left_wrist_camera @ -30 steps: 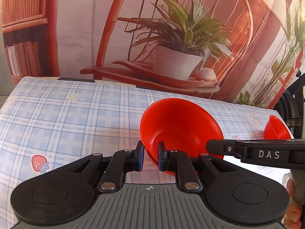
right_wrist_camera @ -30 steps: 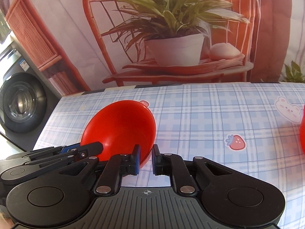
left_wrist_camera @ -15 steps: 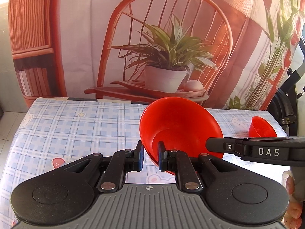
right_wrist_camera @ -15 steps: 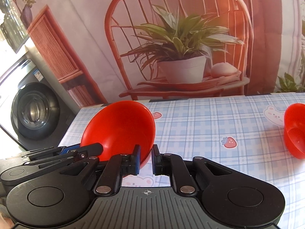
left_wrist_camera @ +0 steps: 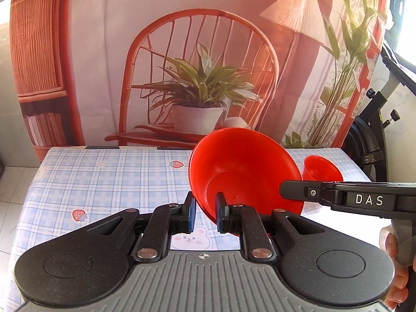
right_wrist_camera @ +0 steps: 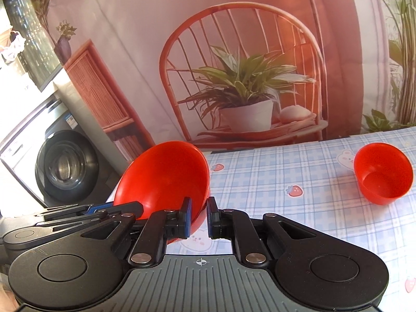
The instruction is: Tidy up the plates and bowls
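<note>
Left claw [left_wrist_camera: 205, 215] nipped on the near rim of the big red bowl [left_wrist_camera: 241, 166], one pad inside, one outside. Right claw [right_wrist_camera: 199, 218] nearly closed on the same bowl's rim at its other side, wall pinched between the pads. So both claws hold one bowl, off the table, tilted with its mouth toward the cameras.

Further out: small red bowl [right_wrist_camera: 383, 173] sits upright on the blue checked tablecloth [right_wrist_camera: 273, 176], well apart to the right, empty. A printed backdrop with chair and potted plant [left_wrist_camera: 200, 83] hangs behind the table; a washing machine [right_wrist_camera: 62, 163] stands off to the left.

Handling guess: the bowl looks like thin glossy plastic, so light and fairly stiff, not fragile, but slick. A rim pinch is the only real hold; the smooth wall could slip or pivot between the pads if tilted more. Two opposite rim grips steady it. Small bowl likely the same: take it by the rim.
</note>
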Demonstrator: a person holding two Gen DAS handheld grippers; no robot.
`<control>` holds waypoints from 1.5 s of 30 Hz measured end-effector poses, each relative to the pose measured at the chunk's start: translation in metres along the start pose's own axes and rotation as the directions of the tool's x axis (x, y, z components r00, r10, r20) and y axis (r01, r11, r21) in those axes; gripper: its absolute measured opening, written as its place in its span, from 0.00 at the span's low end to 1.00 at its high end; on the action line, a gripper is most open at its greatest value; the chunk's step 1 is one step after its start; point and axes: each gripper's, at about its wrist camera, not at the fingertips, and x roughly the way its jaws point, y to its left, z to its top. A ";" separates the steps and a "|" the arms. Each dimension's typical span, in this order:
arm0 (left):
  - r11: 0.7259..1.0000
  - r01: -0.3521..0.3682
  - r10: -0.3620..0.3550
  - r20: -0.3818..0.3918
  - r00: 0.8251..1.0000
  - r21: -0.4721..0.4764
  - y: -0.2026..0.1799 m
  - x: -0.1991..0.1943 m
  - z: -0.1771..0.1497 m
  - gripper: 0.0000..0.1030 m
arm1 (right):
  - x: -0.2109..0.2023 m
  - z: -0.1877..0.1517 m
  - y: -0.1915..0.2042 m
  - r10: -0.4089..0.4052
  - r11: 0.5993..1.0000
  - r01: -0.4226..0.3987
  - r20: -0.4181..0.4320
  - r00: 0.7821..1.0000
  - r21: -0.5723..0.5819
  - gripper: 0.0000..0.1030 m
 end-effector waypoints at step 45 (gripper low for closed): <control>0.937 0.341 -0.298 -0.334 0.894 0.078 -0.135 0.021 -0.112 0.17 | -0.150 -0.157 -0.121 -0.166 0.961 0.183 -0.098 0.981 0.205 0.11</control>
